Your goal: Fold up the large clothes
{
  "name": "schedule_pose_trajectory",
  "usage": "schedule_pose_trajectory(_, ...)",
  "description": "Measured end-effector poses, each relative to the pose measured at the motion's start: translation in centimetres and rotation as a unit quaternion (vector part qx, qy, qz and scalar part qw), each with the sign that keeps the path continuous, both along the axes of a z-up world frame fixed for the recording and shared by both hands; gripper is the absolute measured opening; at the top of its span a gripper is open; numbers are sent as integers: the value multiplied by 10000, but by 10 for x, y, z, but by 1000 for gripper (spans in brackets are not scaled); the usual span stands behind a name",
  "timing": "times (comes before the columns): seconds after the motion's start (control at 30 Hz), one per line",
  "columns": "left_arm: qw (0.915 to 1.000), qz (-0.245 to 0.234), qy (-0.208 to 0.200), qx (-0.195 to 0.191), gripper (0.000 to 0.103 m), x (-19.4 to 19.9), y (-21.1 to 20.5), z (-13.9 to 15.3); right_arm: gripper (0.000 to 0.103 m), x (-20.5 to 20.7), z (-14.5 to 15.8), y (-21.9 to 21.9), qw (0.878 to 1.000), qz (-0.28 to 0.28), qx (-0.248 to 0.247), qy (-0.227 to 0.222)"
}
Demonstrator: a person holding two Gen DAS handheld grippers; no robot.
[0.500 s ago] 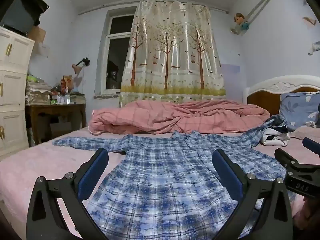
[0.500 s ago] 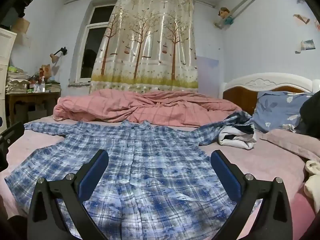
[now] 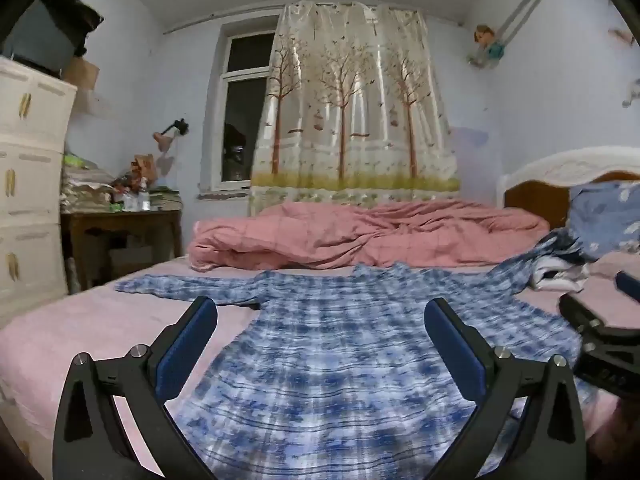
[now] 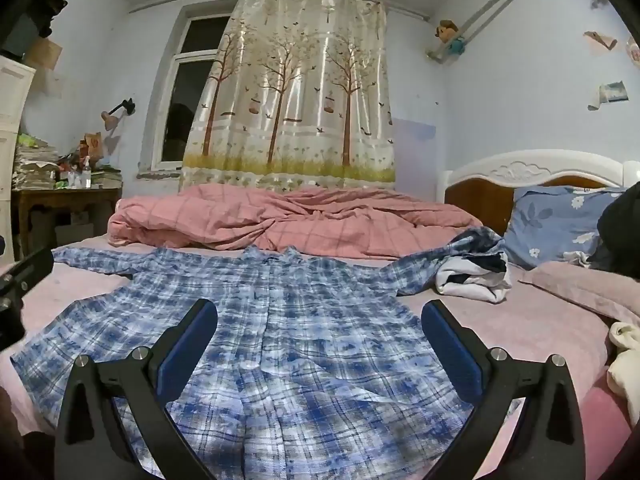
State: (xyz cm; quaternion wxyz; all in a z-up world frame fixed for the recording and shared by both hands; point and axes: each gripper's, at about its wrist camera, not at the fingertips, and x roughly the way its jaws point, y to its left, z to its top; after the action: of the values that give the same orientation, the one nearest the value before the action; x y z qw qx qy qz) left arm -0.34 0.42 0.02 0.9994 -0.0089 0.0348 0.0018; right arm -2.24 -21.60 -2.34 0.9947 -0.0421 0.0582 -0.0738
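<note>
Seen from the left wrist, the left gripper (image 3: 320, 344) hangs over the near edge of a pink-sheeted bed (image 3: 80, 320), its blue-padded jaws spread wide with nothing between them. Beyond it a large blue-and-white plaid shirt (image 3: 340, 352) lies flat across the middle of the bed, sleeves stretched toward the bed's left and right edges, collar toward a rumpled pink checked quilt (image 3: 360, 236) along the far edge. The black frame of the right gripper (image 3: 600, 336) juts in at the right. From the right wrist, the right gripper (image 4: 320, 340) also stands wide open and empty above the shirt's (image 4: 288, 340) hem. The shirt's right sleeve ends at a crumpled white-and-dark garment (image 4: 476, 280), near a blue flowered pillow (image 4: 556, 224) at the headboard end.
</note>
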Motion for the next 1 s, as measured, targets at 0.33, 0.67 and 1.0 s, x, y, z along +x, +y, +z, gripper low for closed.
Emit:
schedule_pose_trajectory(0.33, 9987, 152, -112, 467, 103, -6, -17, -4, 103, -12, 3, -5, 9998, -98, 34, -197)
schedule_pose_trajectory(0.67, 9978, 414, -310, 412, 103, -13, -16, -3, 103, -13, 0, -23, 9986, -12, 491, -215)
schedule_pose_trajectory(1.0, 9976, 373, -359, 462, 103, -17, -17, -3, 103, -14, -3, -14, 9993, 44, 348, -136)
